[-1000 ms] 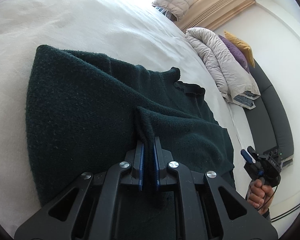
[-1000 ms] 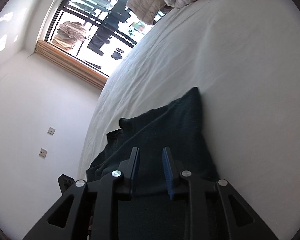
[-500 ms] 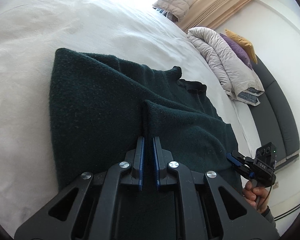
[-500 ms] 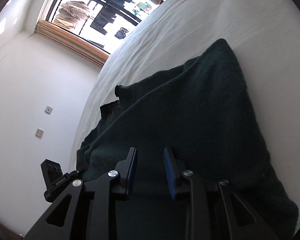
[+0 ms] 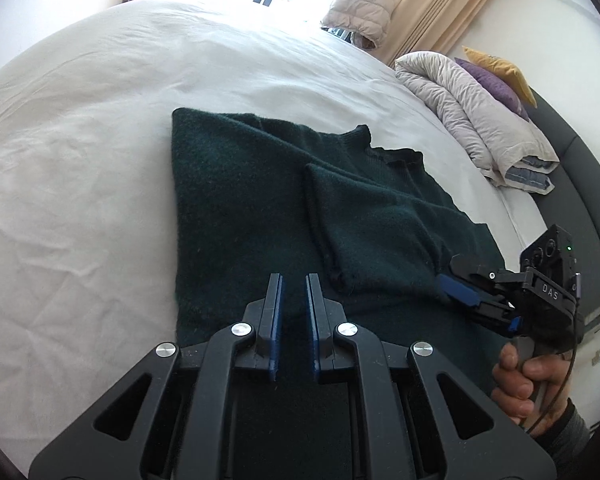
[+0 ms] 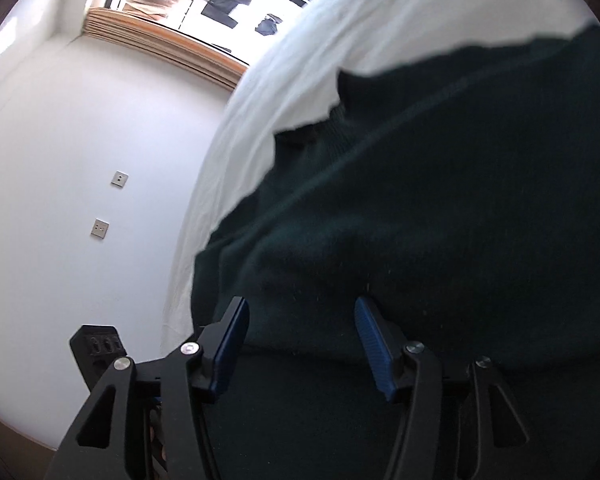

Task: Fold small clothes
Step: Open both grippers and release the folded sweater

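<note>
A dark green knitted sweater [image 5: 240, 200] lies spread on the white bed [image 5: 80, 160], collar [image 5: 396, 156] toward the far side. One sleeve [image 5: 372, 232] is folded inward across its body. My left gripper [image 5: 293, 280] hovers over the sweater's near part, jaws almost together with nothing between them. My right gripper [image 5: 464, 296], held by a hand [image 5: 520, 380], reaches in from the right at the sweater's edge. In the blurred right wrist view the right gripper [image 6: 300, 308] is low over the sweater [image 6: 420, 200]. Its jaws are opening wide and the pads press on nothing.
A rolled pale duvet [image 5: 472, 108] with purple [image 5: 496, 84] and yellow [image 5: 500, 68] cushions lies at the bed's far right, beside a dark padded headboard [image 5: 580, 184]. A puffy jacket [image 5: 360, 4] sits by the bright window. A white wall with two switch plates [image 6: 119, 178] lies left of the bed.
My left gripper let go of the sleeve fold and drew back; the fold now lies flat on the sweater. My right gripper came in close over the sweater and its jaws spread.
</note>
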The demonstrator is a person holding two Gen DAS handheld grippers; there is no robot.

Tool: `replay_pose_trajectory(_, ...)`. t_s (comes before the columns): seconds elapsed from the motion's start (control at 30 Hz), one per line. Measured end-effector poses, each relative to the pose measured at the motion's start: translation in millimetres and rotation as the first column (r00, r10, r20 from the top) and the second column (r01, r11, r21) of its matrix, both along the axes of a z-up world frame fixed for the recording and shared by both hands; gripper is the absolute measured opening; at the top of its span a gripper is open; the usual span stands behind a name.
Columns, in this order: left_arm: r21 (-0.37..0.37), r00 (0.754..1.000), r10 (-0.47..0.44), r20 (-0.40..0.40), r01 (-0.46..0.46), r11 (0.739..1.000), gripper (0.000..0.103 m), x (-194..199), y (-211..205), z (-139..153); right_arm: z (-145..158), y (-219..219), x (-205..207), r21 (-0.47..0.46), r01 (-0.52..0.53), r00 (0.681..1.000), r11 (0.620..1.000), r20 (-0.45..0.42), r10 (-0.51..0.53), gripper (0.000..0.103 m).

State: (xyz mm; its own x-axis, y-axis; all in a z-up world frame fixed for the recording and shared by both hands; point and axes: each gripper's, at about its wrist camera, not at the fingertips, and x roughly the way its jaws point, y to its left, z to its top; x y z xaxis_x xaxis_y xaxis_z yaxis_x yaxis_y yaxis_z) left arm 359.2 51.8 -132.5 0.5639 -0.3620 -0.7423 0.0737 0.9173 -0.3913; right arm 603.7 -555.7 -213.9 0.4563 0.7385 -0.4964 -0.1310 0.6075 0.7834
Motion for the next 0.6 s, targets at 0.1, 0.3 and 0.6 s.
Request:
replay_pose_trajectory(0.1,0.034,1.0,-0.01,0.01,0.009,0.999,0.011,-28,4,1,0,-1,-26,0.0,0.002,1.0,1.0,0.017,-0.002,0.056)
replay_pose_trajectory(0.3,0.062,0.999,-0.035,0.012,0.034,0.998,0.011,-93,2,3,19,8,-70,-0.076,-0.086,0.996,0.993,0.023,0.088,0.058)
replay_pose_trajectory(0.6,0.086,0.995,-0.097,-0.024,0.099,0.991,0.011,-160,-20,-4,19,-8,-67,0.024,0.011,0.999,1.0,-0.031,-0.01,0.064)
